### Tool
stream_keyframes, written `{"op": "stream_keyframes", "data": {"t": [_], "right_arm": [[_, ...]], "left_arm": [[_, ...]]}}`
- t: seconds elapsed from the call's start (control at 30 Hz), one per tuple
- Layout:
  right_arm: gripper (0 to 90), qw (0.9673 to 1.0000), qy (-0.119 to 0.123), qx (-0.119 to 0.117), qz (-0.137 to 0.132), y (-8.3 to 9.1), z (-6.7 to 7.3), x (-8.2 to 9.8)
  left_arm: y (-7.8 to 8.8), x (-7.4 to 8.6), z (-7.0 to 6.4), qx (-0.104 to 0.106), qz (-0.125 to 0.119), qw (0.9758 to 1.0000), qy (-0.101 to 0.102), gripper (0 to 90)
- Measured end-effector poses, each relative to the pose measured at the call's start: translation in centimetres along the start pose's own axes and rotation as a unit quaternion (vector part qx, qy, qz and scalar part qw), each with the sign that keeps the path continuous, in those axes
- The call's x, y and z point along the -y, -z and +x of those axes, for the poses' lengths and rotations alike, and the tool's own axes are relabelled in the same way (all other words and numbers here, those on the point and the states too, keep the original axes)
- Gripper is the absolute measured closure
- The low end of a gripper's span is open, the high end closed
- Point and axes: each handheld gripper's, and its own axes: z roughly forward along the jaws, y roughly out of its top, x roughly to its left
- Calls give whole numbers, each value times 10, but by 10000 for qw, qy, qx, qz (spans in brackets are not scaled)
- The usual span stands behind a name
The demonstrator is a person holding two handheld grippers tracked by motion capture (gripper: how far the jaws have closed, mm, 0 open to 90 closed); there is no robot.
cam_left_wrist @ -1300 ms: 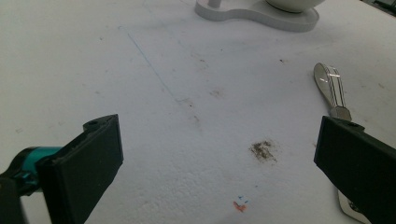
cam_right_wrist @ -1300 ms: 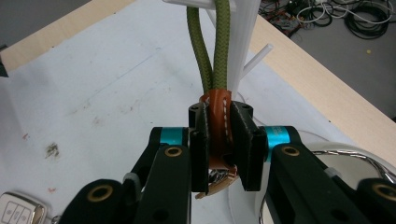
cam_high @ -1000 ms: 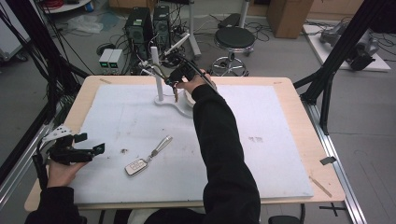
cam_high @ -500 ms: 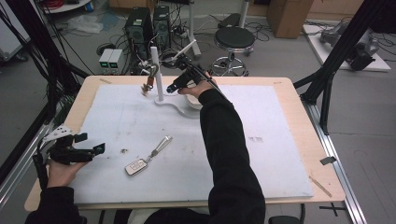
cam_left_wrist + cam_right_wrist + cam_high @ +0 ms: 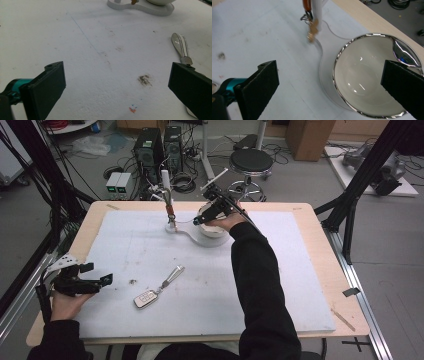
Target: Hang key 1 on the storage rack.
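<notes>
White foam sheeting (image 5: 280, 285) covers the wooden desk (image 5: 320, 240) in the high view. At the lower left of the frame the left claw (image 5: 97, 281) rests near the desk's edge, jaws parted and empty. A car key fob (image 5: 145, 298) with a metal strap lies right of it, apart from it, near the frame's middle. At upper centre the right claw (image 5: 200, 219) hangs over a white bowl (image 5: 212, 227), jaws spread, holding nothing. The bowl sits on a white curved base that carries an upright white post (image 5: 165, 180), with a small orange and brass piece (image 5: 171, 212) hanging from it just left of the claw. No writing can be read anywhere.

In the left gripper view the jaws stand wide apart over bare foam. The fob's striped metal strap (image 5: 181, 47) lies at the right, just above the right jaw. A dark smudge (image 5: 144, 79) and a small red mark (image 5: 132, 109) lie between the jaws. The white base (image 5: 142, 6) runs along the top edge.

In the right gripper view the jaws are wide apart. The silver-rimmed bowl (image 5: 367, 77) lies between them toward the right jaw; the hanging brass piece (image 5: 312, 30) is at upper centre.
</notes>
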Motion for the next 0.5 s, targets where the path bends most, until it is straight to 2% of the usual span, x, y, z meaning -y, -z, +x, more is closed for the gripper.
{"op": "stream_keyframes", "data": {"t": [0.27,0.37,0.4,0.5], "right_arm": [[5,10000,-15,12,-76,11,-2,20],[6,9999,54,83,-100,16,-1,25],[5,9992,194,214,-270,22,1,29],[6,9992,227,169,-281,25,1,35]], "left_arm": [[1,0,0,7,7,10000,-19,17],[1,0,0,1,4,10000,-25,17],[1,0,0,-1,3,10000,-18,17],[1,0,0,-4,-7,10000,-18,17]]}}
